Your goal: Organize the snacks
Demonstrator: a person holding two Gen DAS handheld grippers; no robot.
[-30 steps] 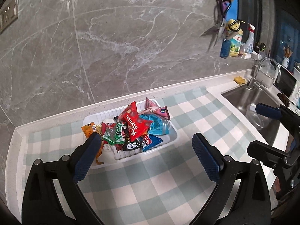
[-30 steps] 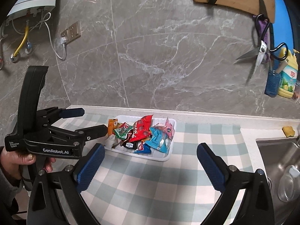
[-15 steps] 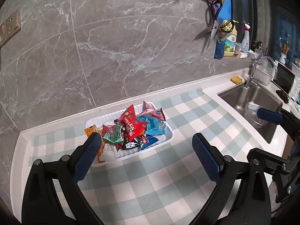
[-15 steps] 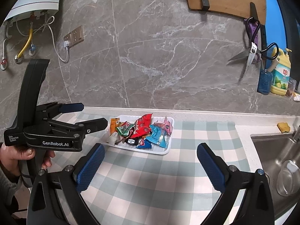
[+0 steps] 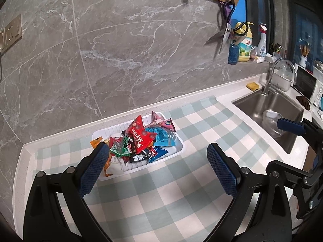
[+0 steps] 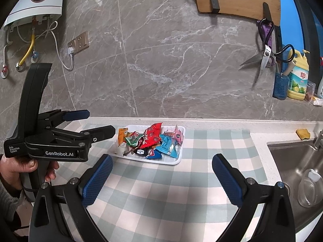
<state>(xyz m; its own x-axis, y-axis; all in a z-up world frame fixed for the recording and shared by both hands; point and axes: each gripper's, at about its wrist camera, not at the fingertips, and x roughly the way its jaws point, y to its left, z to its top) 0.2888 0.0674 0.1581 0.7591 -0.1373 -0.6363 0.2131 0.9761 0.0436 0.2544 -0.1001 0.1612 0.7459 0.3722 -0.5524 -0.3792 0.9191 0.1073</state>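
Snacks (image 5: 144,140) fill a white tray (image 5: 178,150) on the checked tabletop (image 5: 161,191); the left gripper (image 5: 155,164) hovers near it, fingers wide and empty. Right wrist view: right gripper (image 6: 162,170) likewise wide, empty, short of the tray (image 6: 173,162).

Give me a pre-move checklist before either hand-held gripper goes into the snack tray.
1. Left hand-held gripper open and empty: ok.
2. Right hand-held gripper open and empty: ok.
3. Tray flat on the checked cloth, fully on the counter: ok.
4. Snacks contained: not ok; the orange packet pokes over the tray's left rim.
5. Single packet free to pinch: ok for the red packet on top; the ones beneath overlap.
6. Place to sort the snacks into: cannot tell; no second container shows.
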